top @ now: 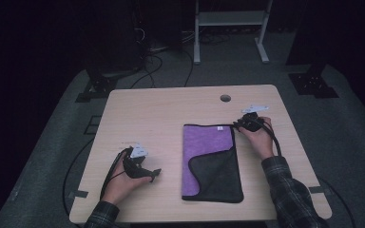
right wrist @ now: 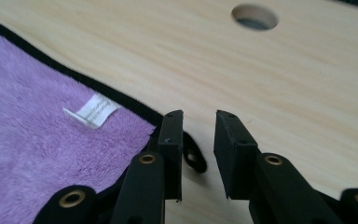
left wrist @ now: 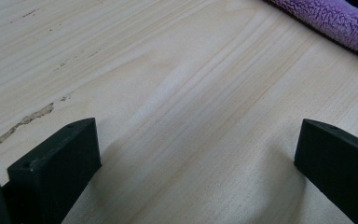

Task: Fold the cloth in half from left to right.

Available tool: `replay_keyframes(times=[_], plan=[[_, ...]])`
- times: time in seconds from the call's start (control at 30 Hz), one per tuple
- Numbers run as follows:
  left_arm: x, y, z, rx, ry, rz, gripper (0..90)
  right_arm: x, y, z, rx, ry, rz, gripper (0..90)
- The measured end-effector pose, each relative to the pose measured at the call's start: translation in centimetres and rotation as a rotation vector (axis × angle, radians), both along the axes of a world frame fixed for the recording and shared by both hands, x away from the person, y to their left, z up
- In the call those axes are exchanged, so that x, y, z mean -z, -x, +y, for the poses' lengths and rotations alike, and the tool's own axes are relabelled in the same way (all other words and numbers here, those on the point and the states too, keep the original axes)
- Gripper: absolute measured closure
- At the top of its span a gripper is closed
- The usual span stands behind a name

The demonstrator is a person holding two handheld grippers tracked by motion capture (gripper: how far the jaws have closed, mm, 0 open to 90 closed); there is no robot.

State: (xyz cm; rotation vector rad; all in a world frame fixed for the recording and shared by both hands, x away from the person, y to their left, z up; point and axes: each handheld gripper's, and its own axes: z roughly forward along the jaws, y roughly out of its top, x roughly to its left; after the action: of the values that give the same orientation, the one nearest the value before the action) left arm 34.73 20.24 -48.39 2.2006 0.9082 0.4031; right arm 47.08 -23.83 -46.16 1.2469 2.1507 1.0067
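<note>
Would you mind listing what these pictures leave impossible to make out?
- Towel tag: its print is too small and blurred in the right gripper view.
- Towel's underside: covered by the grey folded-over corner in the high view.
- Right gripper: whether its jaws pinch the small black loop at the towel's corner; the left jaw overlaps it.
- Floor beyond the table: too dark in the high view.

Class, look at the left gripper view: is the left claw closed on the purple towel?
No: the left claw stands wide open over bare table, with the purple towel lying apart at the far corner.
</note>
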Motion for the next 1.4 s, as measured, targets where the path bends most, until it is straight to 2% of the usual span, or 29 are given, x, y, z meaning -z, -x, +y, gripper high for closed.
replay_keyframes(times=[0.17,0.37,0.57,0.8,1.13,1.27,1.4], plan=[[0.0,0.0,0.0,0.000,0.000,0.000,0.0,-1.4,1.1,-0.4,-0.021,-0.009,-0.029,71.7],[0.0,0.0,0.0,0.000,0.000,0.000,0.0,-2.1,2.5,0.1,-0.067,-0.023,-0.029,70.4],[0.0,0.0,0.0,0.000,0.000,0.000,0.0,-2.2,3.7,1.3,-0.128,-0.079,0.002,67.4],[0.0,0.0,0.0,0.000,0.000,0.000,0.0,-2.5,5.4,3.3,-0.192,-0.114,0.038,53.6],[0.0,0.0,0.0,0.001,-0.002,0.002,0.0,-1.7,8.8,7.3,-0.356,-0.131,0.083,46.2],[0.0,0.0,0.0,0.001,-0.002,0.003,0.0,-1.3,9.6,9.4,-0.424,-0.126,0.086,44.7],[0.0,0.0,0.0,0.001,-0.002,0.003,0.0,-0.8,10.2,11.4,-0.462,-0.124,0.089,43.9]])
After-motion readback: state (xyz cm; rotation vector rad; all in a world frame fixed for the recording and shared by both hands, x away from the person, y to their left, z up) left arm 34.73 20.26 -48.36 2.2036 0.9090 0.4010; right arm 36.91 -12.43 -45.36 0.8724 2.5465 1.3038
